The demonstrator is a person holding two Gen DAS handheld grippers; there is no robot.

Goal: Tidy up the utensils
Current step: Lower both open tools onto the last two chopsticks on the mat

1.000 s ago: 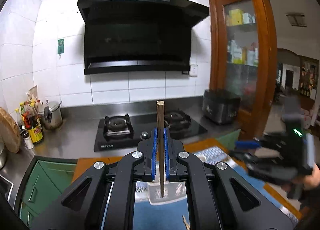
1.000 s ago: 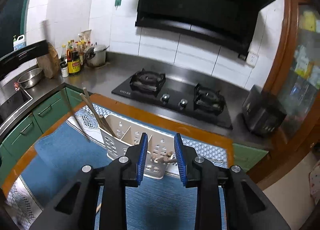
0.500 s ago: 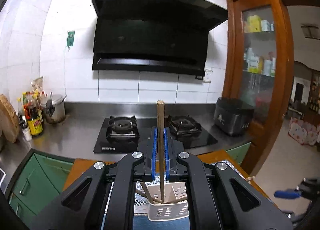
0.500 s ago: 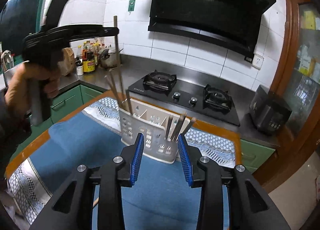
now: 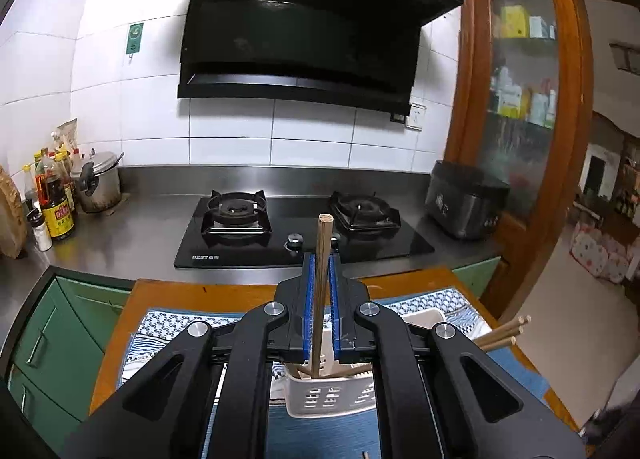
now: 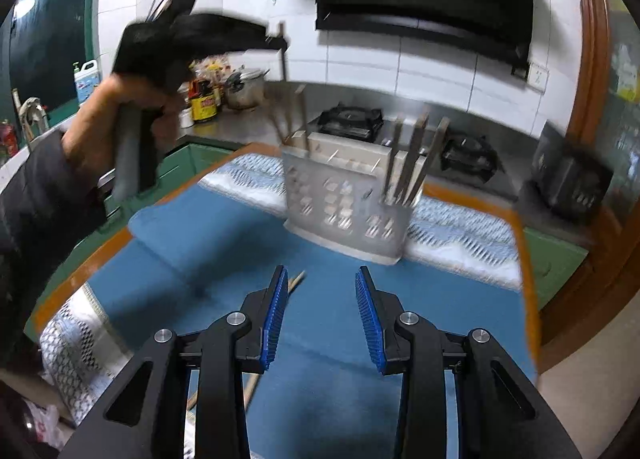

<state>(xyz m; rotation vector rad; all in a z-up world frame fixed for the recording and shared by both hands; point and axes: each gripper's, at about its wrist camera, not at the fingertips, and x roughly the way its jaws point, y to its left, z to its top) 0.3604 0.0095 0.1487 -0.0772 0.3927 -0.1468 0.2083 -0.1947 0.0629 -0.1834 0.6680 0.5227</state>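
My left gripper (image 5: pixel 321 259) is shut on a wooden chopstick (image 5: pixel 322 279) held upright, its lower end inside the white slotted utensil holder (image 5: pixel 332 395). More chopsticks (image 5: pixel 504 333) lean out of the holder's right side. In the right wrist view the holder (image 6: pixel 344 199) stands on the blue mat (image 6: pixel 224 259) with chopsticks at both ends, and the left gripper (image 6: pixel 276 39) shows blurred above its left end. My right gripper (image 6: pixel 322 283) is open and empty, low over the mat in front of the holder. A loose chopstick (image 6: pixel 294 283) lies on the mat beside its left finger.
A gas hob (image 5: pixel 300 227) sits on the steel counter behind the table. Sauce bottles (image 5: pixel 56 199) and a pot (image 5: pixel 100 187) stand at the back left. A black appliance (image 5: pixel 464 203) and a wooden cabinet (image 5: pixel 520 99) are at the right.
My left gripper has carried the chopstick over the holder and lowered its end into it. My right gripper has pulled back and down toward the mat, and its jaws are wider apart.
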